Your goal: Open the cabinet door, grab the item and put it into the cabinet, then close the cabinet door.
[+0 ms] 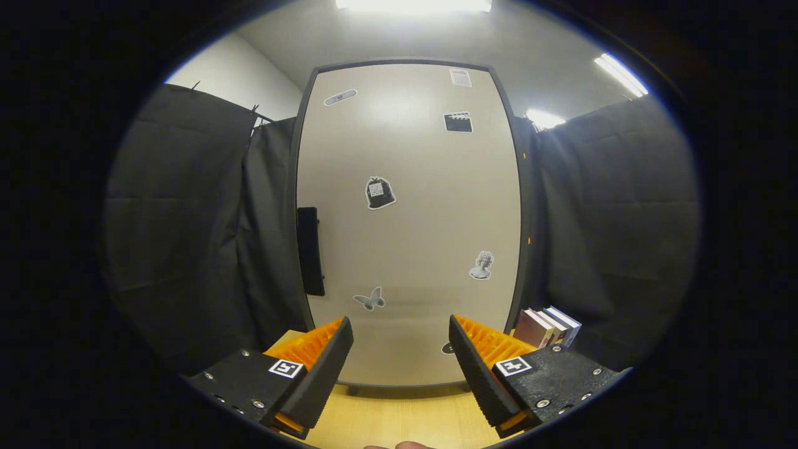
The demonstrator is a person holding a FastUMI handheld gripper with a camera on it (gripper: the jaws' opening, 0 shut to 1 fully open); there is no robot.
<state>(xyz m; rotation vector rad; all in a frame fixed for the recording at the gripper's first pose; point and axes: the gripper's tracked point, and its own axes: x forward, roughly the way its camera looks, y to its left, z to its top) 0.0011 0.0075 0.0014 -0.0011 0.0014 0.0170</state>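
Your tongs (401, 362) sit wide open with nothing between the fingers, held over the pale wooden surface (405, 418). A sliver of a fingertip (399, 445) peeks in at the very near edge of the surface; too little of it to say more.

Straight ahead, past the fingertips, stands the tall beige cabinet door with a dark frame (408, 224), shut, dotted with small stickers. Its long black vertical handle (310, 251) is on the door's left edge, up and left of your left finger, long axis upright. So the coming move, as I read it, is forward and to the left, with the fingers turned to straddle that upright bar. Hinges are probably on the right side, but you can't see them.

The item is likely the small stack of books with pale and dark covers (548, 326), standing on the surface just right of the cabinet's base, beyond your right finger. Part of the stack is hidden behind that finger, so the count and grip faces are unclear.

Task looks unstarted: door closed, books outside.
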